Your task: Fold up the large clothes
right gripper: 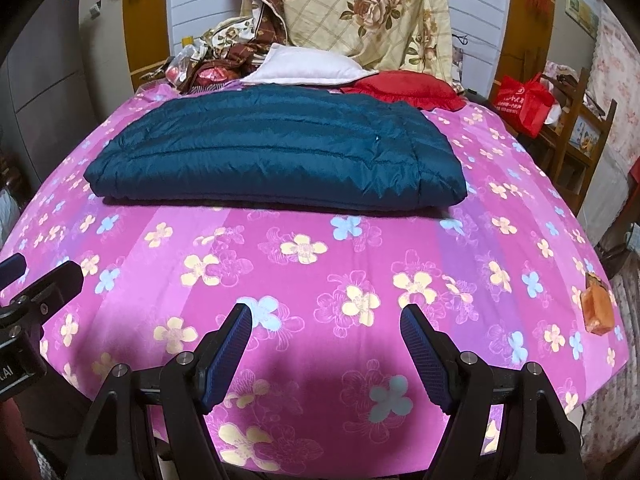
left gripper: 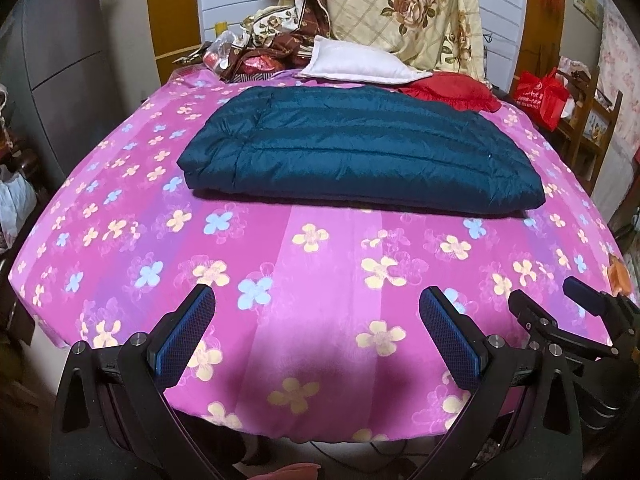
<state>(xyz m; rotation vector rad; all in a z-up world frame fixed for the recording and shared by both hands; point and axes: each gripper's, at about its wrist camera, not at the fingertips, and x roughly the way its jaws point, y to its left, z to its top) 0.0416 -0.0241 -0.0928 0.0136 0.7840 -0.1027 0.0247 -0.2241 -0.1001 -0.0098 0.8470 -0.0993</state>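
From the left wrist we see our left gripper (left gripper: 316, 320) with fingers spread and empty, near the bed's (left gripper: 120, 208) foot, well short of the quilted teal jacket (left gripper: 360, 148). It lies mid-bed in a flat layered rectangle, so we judge the folding largely done. Beyond the jacket sit a white pillow (left gripper: 360, 64) and heaped floral bedding (left gripper: 408, 8).

From the right wrist, our right gripper (right gripper: 326, 340) likewise stands released, clear of the jacket (right gripper: 280, 148). An orange object (right gripper: 598, 304), too blurred to name, rests right of the jacket at the bed's (right gripper: 460, 240) edge.
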